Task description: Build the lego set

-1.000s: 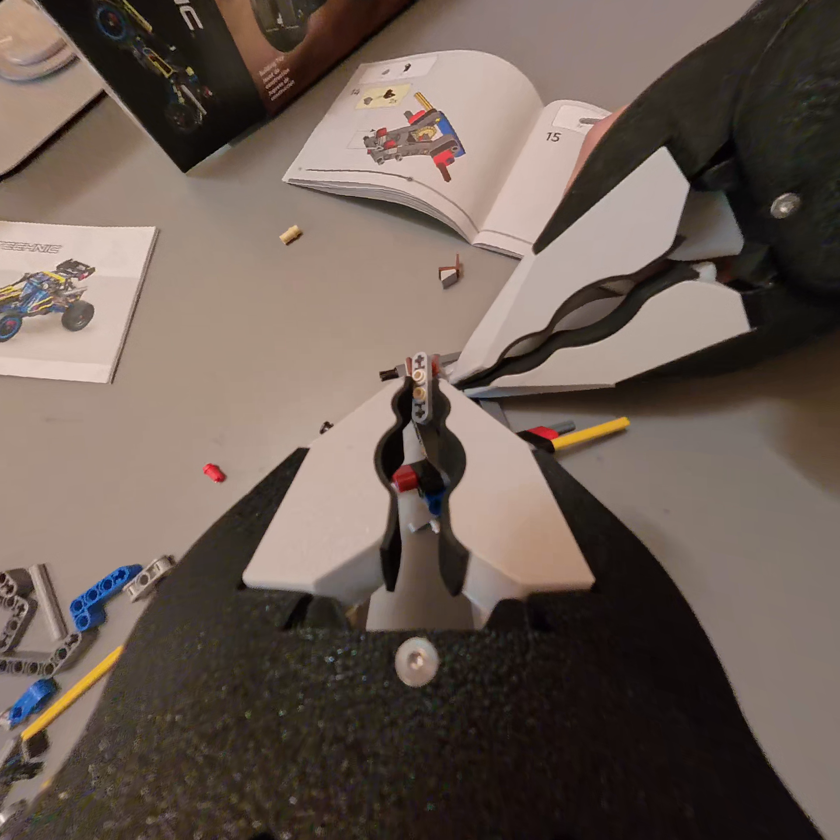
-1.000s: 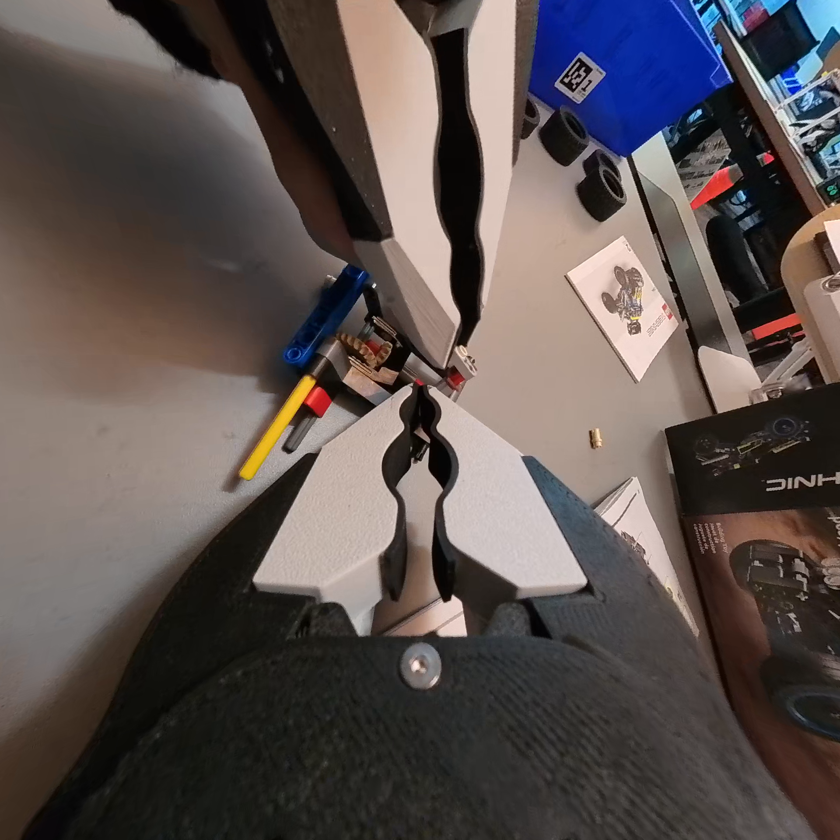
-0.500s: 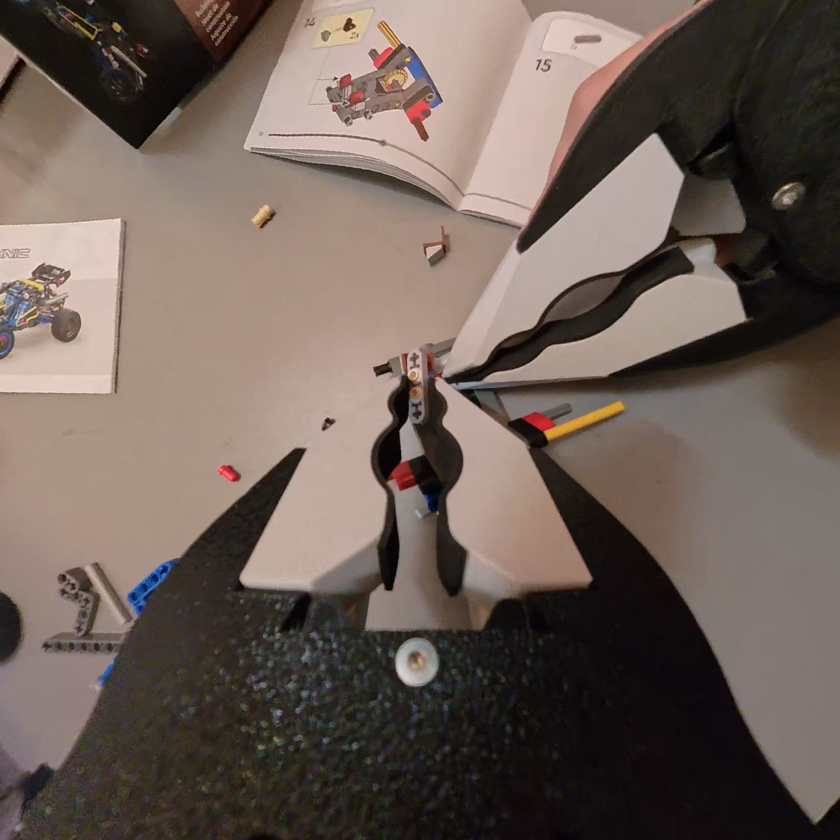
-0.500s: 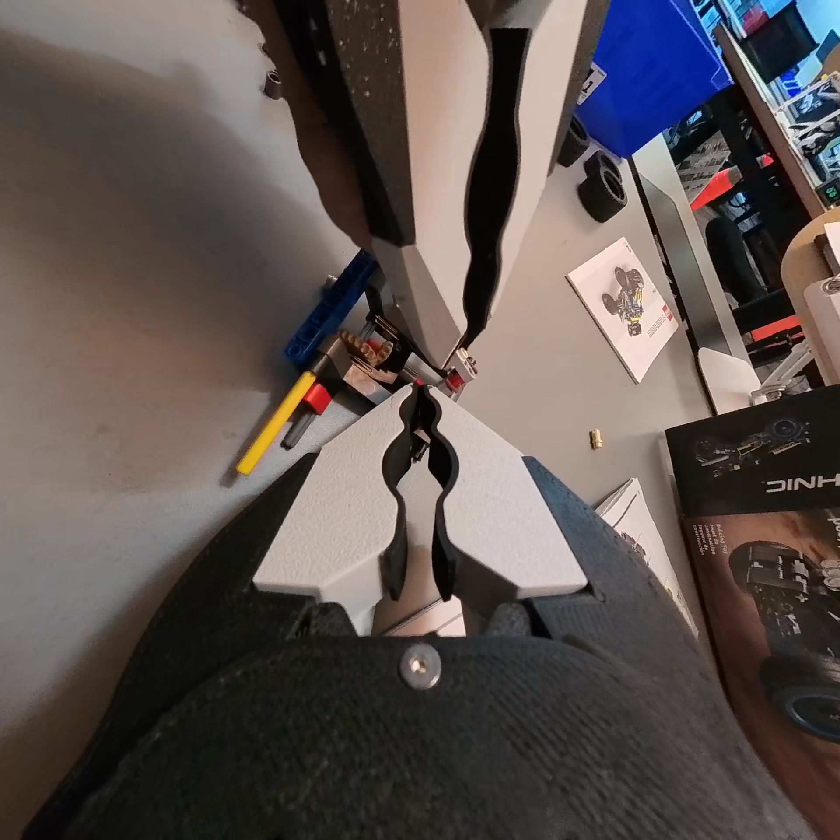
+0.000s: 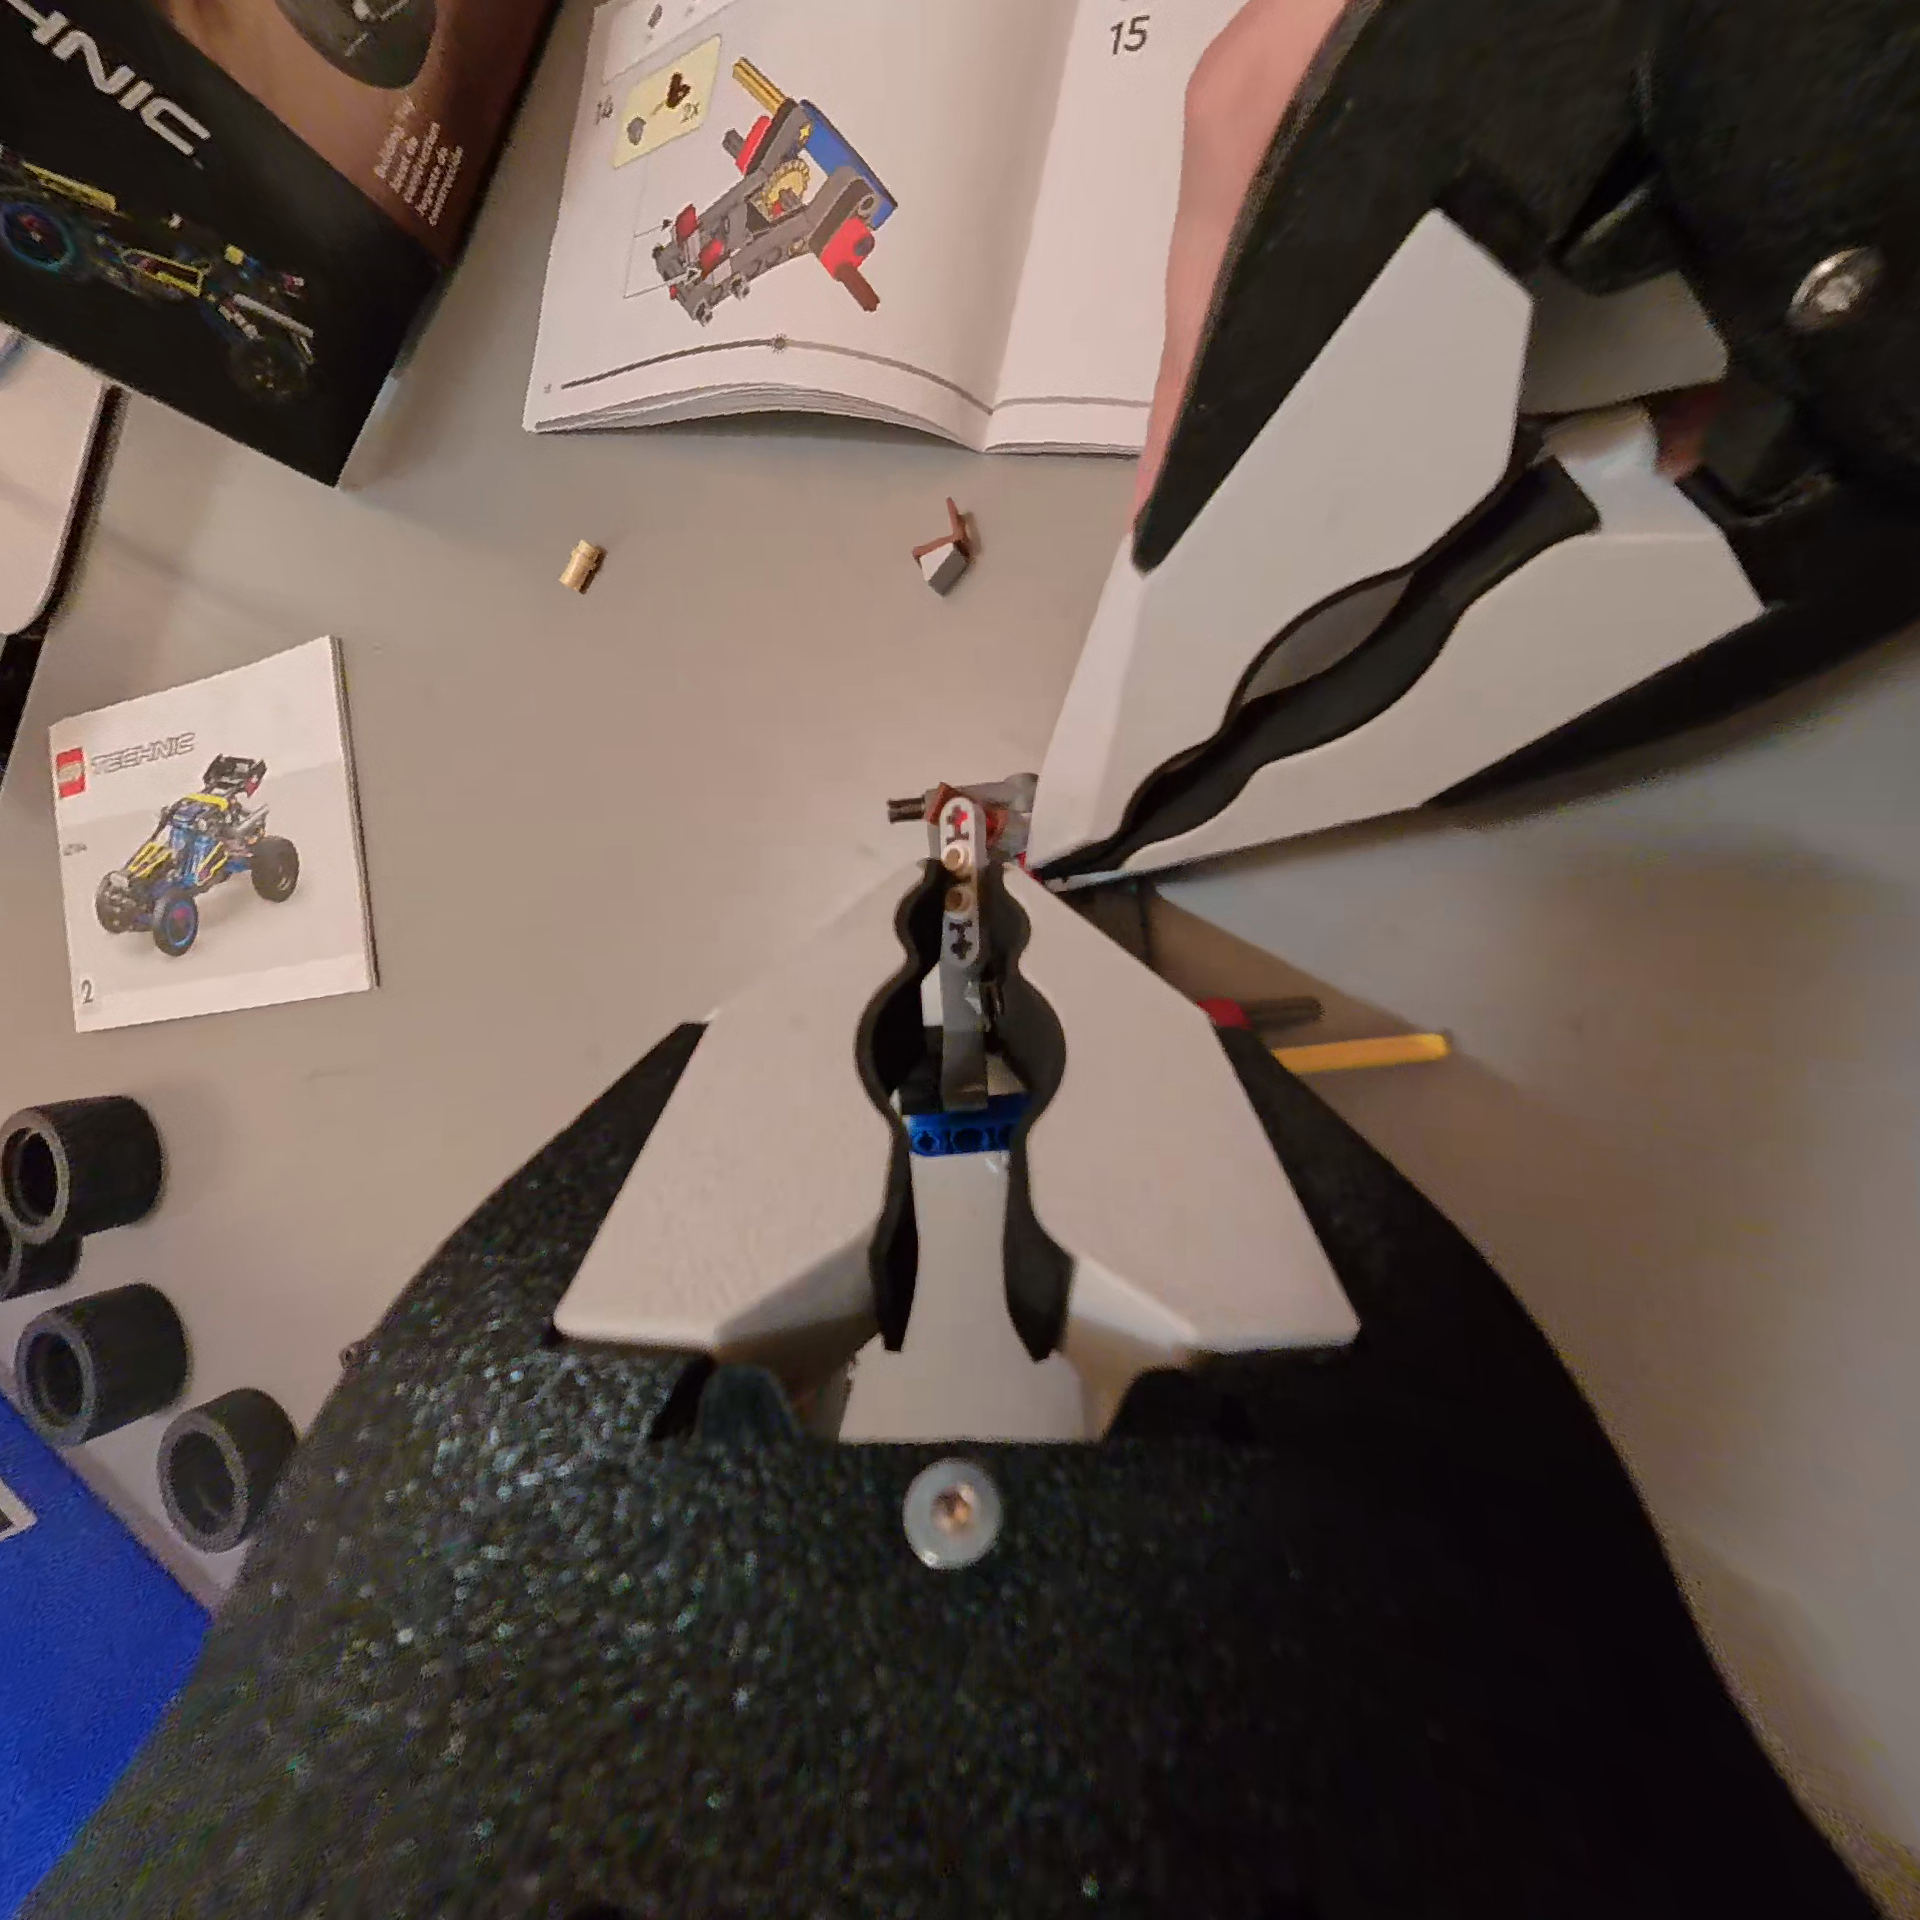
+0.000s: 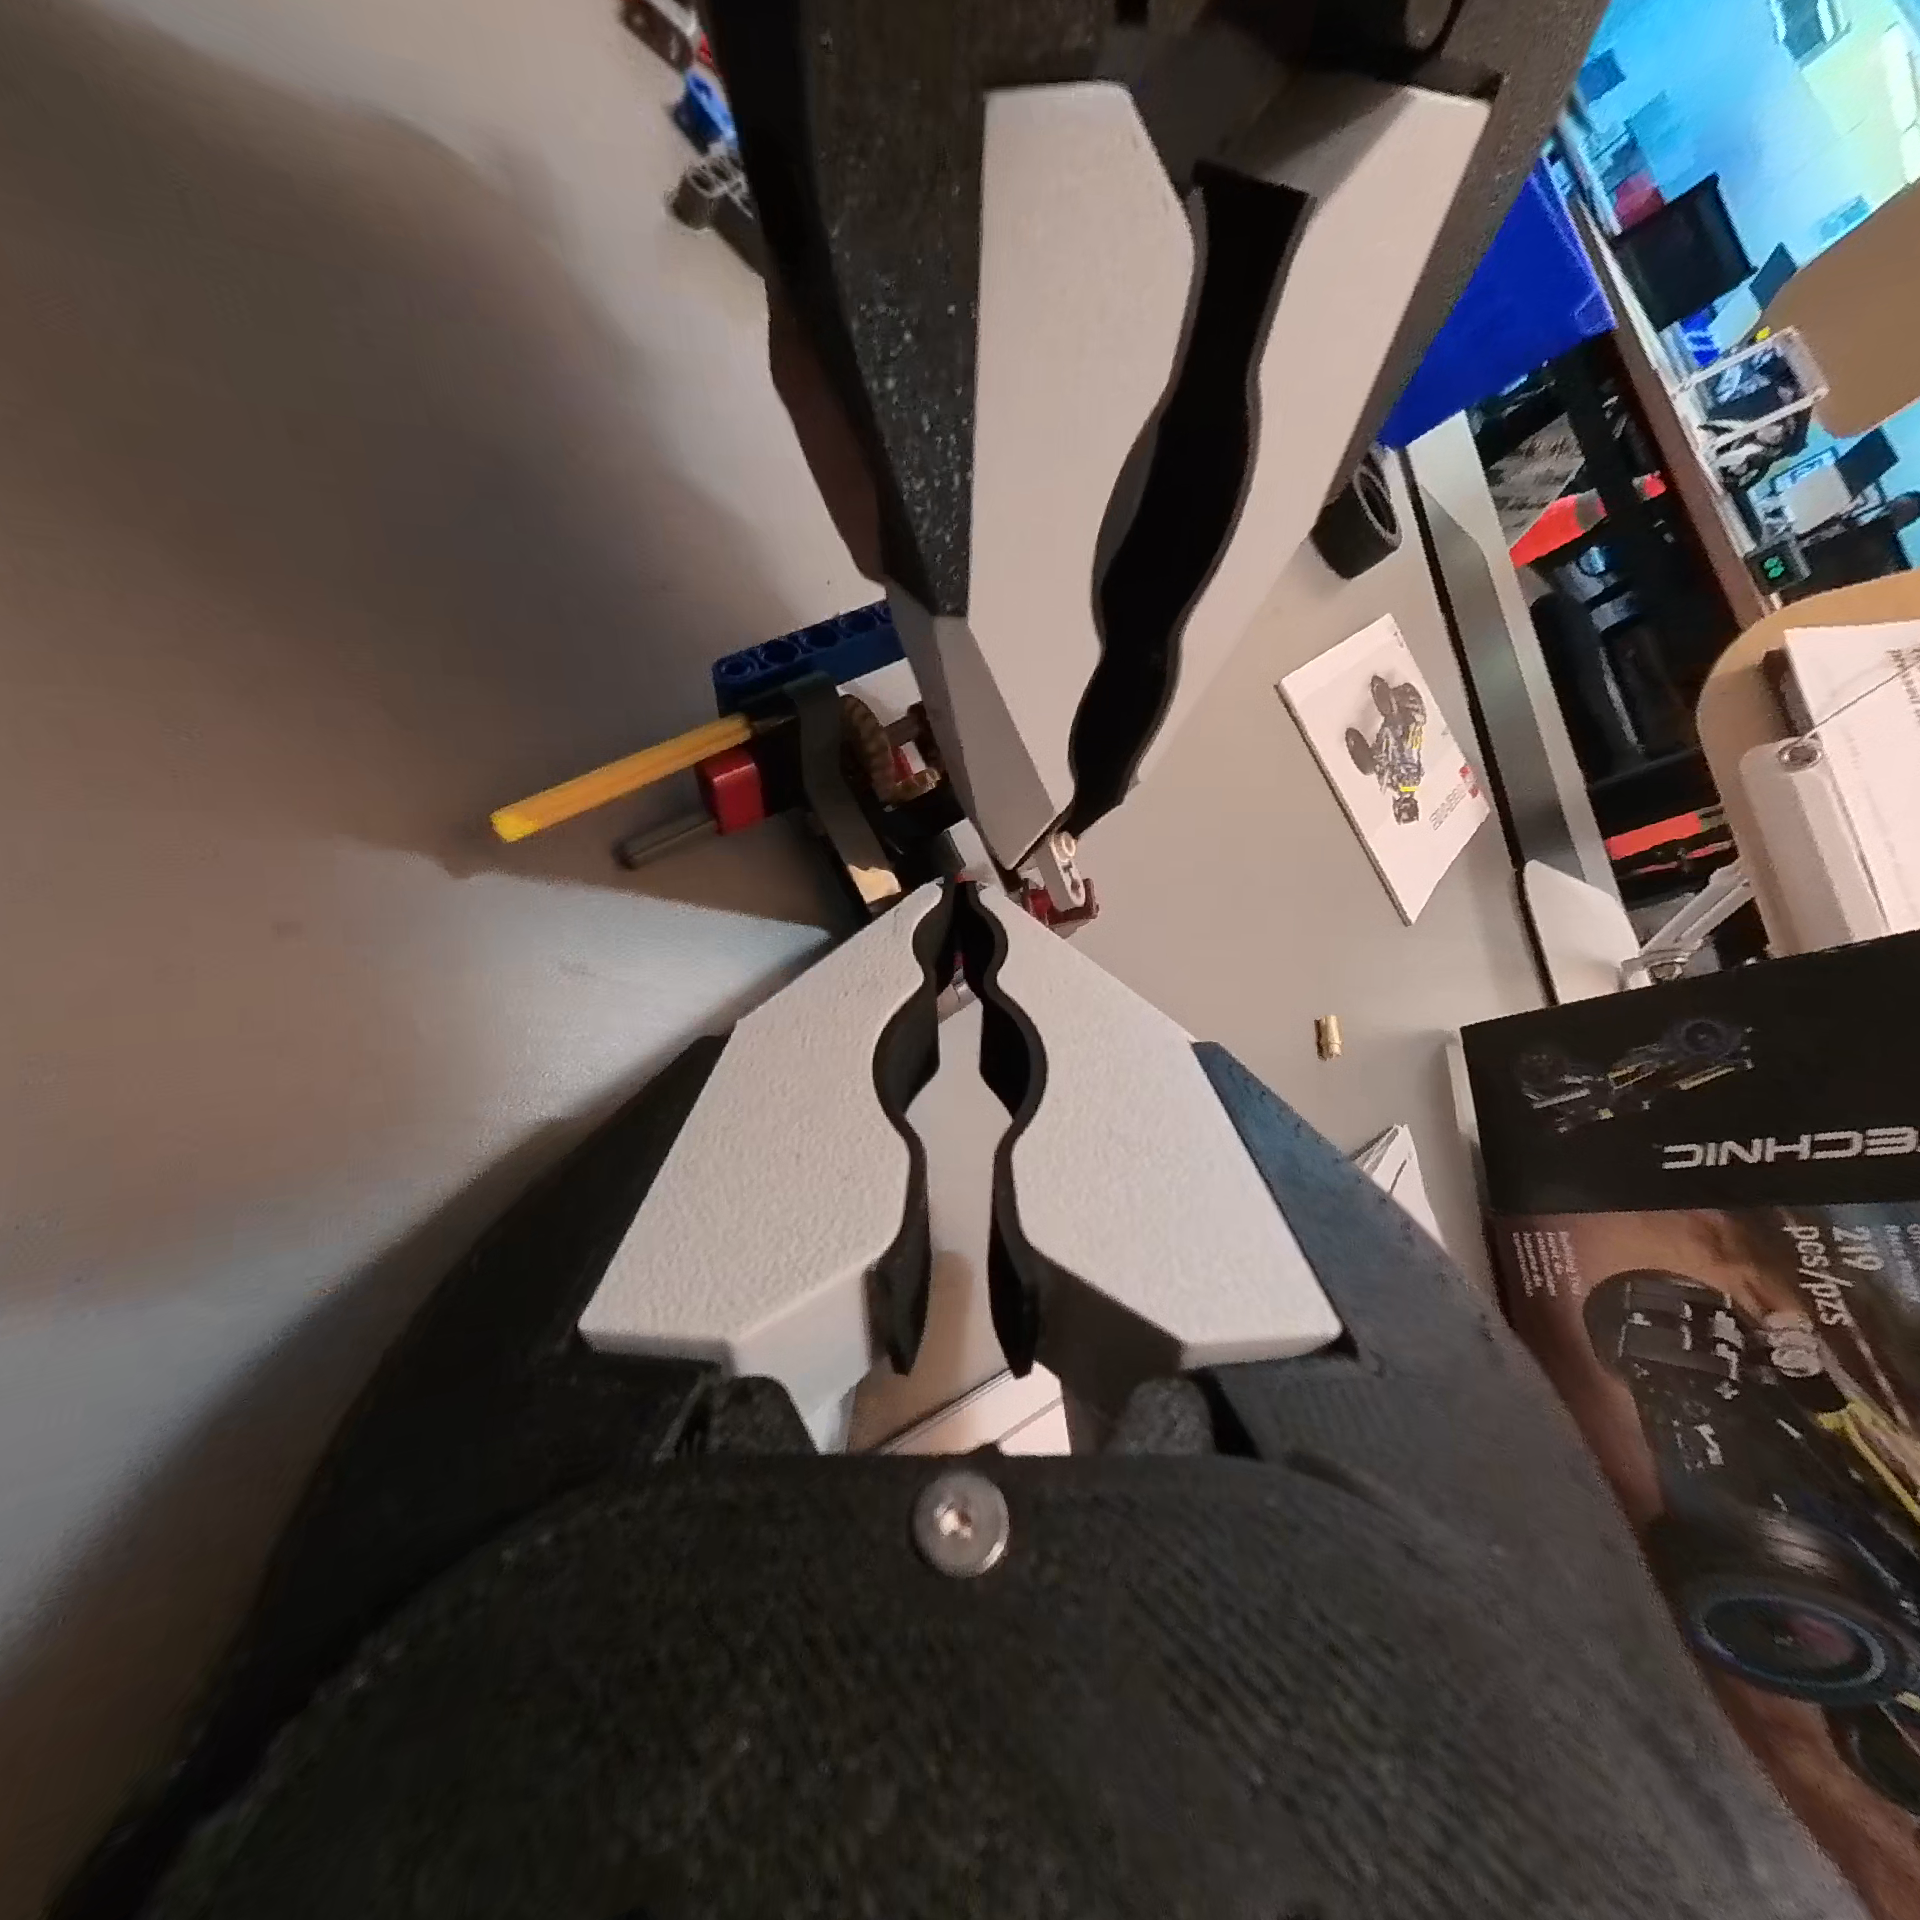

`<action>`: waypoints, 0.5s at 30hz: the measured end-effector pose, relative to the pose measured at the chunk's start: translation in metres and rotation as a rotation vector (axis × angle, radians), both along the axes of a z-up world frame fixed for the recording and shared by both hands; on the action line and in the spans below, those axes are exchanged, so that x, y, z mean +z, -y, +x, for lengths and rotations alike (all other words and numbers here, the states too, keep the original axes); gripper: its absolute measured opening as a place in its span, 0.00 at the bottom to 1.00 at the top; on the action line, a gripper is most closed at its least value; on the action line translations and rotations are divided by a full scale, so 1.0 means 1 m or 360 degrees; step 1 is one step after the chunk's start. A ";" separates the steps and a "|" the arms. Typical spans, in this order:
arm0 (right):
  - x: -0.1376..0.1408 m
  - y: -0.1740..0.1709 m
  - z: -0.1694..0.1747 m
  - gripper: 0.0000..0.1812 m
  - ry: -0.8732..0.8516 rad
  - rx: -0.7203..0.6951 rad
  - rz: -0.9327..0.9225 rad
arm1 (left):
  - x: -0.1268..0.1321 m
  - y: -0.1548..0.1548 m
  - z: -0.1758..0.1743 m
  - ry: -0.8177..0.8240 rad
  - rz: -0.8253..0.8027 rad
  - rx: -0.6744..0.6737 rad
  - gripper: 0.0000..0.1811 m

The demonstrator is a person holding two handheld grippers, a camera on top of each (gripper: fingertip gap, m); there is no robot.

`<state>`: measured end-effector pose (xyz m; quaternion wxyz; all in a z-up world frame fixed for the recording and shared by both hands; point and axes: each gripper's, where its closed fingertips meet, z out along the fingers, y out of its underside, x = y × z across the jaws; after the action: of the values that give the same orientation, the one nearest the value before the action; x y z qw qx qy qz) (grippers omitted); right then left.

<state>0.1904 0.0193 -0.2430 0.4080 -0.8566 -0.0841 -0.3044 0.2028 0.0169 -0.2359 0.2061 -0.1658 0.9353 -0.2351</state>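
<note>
The lego assembly (image 6: 831,748) has a blue beam, a yellow axle, a red bush, a tan gear and a dark grey frame. It is held just above the grey table between both grippers. My left gripper (image 5: 961,883) is shut on its light grey beam (image 5: 958,914), which carries tan pins. The left gripper comes down from the top in the right wrist view (image 6: 1055,831). My right gripper (image 6: 961,899) is shut on the near end of the assembly, tip to tip with the left one. It enters the left wrist view (image 5: 1039,868) from the upper right. The grippers hide most of the assembly.
An open instruction booklet (image 5: 831,208), the dark set box (image 5: 208,156) and a small booklet (image 5: 208,831) lie ahead on the table. A tan pin (image 5: 582,566) and a small brown-and-grey piece (image 5: 945,545) lie loose. Black tyres (image 5: 94,1351) and a blue bin (image 5: 62,1662) are at the left. Left and right tips are no more than a few centimetres apart.
Both grippers stay shut on the assembly. It has turned between them, so the yellow axle now lies nearly level in the right wrist view. The left wrist view has swung, bringing the tyres into sight.
</note>
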 end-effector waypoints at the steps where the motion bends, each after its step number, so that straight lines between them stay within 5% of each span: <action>1: 0.000 0.000 -0.001 0.00 0.0008 0.0008 -0.0001 | 0.000 0.000 -0.001 0.0009 0.0002 -0.0023 0.03; 6: -0.001 -0.001 -0.002 0.00 -0.0038 0.0025 0.0001 | 0.000 0.001 -0.003 0.0041 0.0029 -0.0197 0.03; 15: -0.001 -0.002 -0.004 0.00 0.0001 0.0042 -0.0003 | -0.001 0.004 -0.007 -0.0421 0.0015 -0.0514 0.03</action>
<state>0.1863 0.0214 -0.2440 0.4111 -0.8557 -0.0959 -0.2992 0.1955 0.0127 -0.2371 0.0420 -0.0422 0.9697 -0.2368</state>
